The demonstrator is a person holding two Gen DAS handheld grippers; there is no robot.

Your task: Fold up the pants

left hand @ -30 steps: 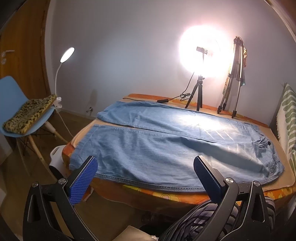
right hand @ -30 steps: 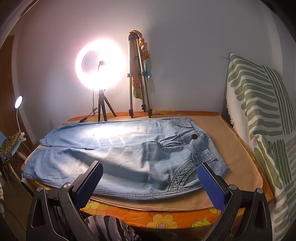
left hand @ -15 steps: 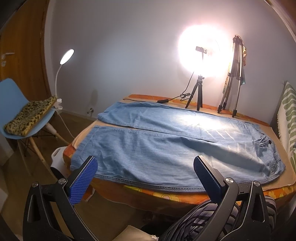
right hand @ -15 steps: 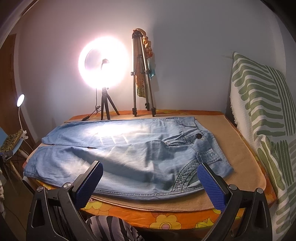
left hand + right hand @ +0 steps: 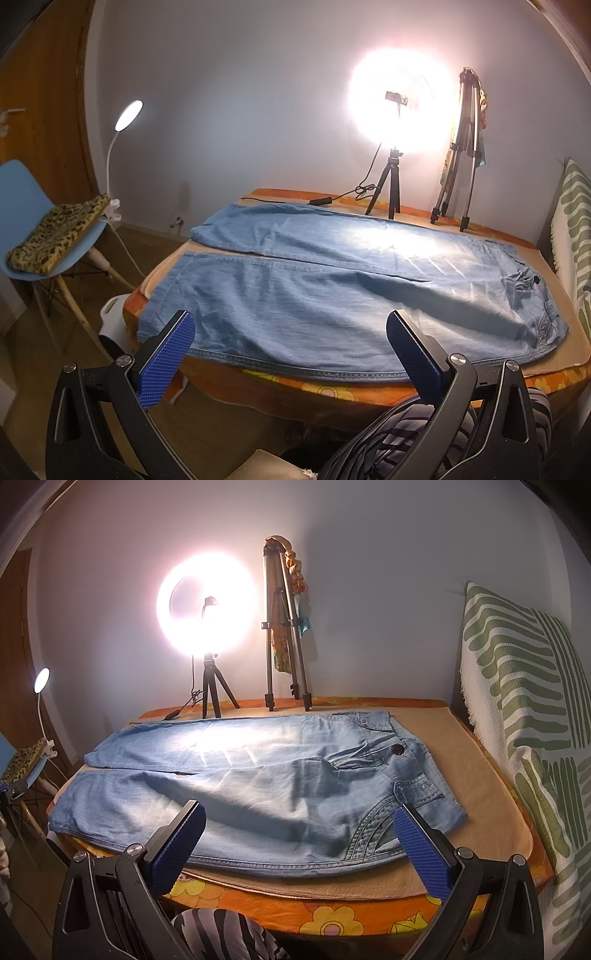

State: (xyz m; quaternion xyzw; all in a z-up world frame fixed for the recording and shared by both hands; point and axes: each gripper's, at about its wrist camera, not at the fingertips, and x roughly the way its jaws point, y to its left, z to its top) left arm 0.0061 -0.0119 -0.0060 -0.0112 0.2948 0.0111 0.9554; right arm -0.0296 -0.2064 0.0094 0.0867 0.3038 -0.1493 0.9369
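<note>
Hovering short of the table's near edge, I see my left gripper (image 5: 290, 349) and right gripper (image 5: 299, 836) spread wide, gripping nothing; light-blue denim pants (image 5: 258, 779) lie flat beyond both.

Both fisheye views look forward and slightly down across the counter (image 5: 343, 391) from off its near edge, toward the back wall. The left wrist view sits nearer the trouser hems, the right nearer the waistband. Both share the spread jeans (image 5: 332, 288), the lit ring light (image 5: 207, 605) and the folded tripod (image 5: 284, 627).
</note>
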